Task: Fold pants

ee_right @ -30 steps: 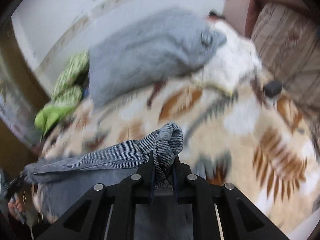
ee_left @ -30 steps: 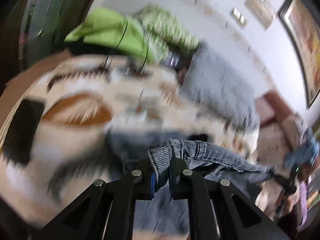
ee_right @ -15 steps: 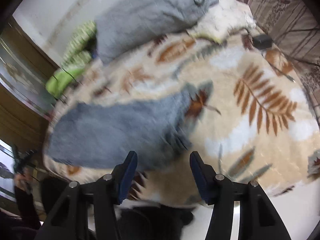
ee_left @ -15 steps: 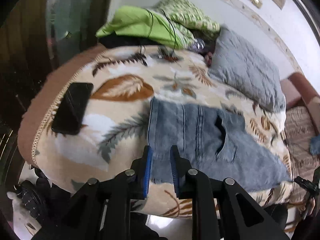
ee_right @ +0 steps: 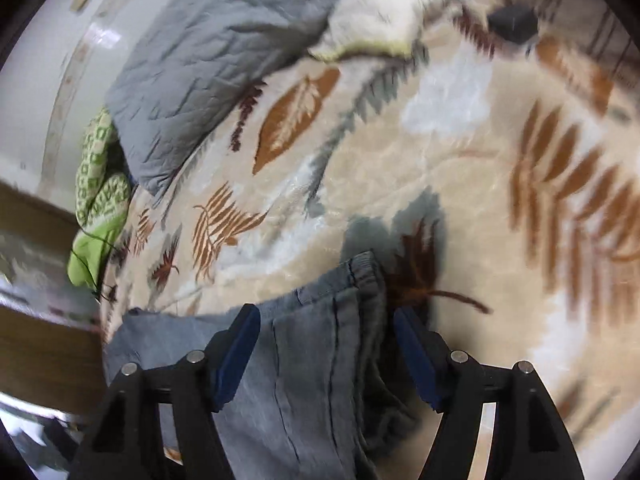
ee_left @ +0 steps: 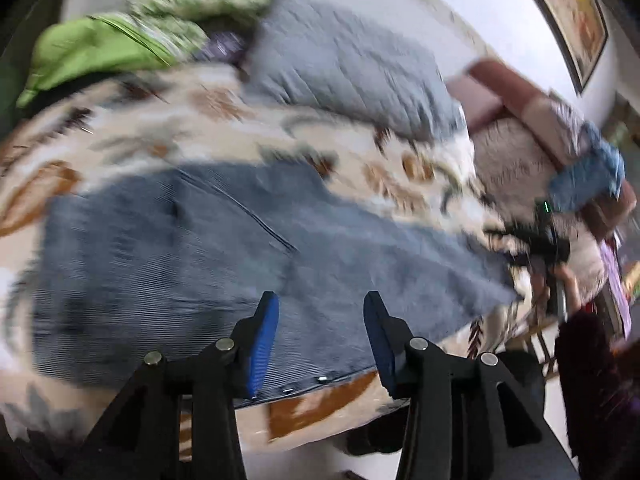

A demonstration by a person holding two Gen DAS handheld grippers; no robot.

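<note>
Both grippers have let go since the earlier frames – the jeans (ee_left: 224,264) you held bunched in the air now lie flat on the leaf-print blanket (ee_right: 460,168), near its front edge. Your left gripper (ee_left: 318,336) has just been opening, jaws apart over the denim, nothing pinched. Your right gripper (ee_right: 326,354) has also been opening – wide, straddling the hem end, not gripping. Likely laid out ready for a fold.

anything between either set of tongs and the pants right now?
Nothing visible. The pants lie flat on the leaf-print blanket, directly under the left tongs and the right tongs. Both have just been opening and grip nothing. The grey pillow sits further back, clear of the denim.
</note>
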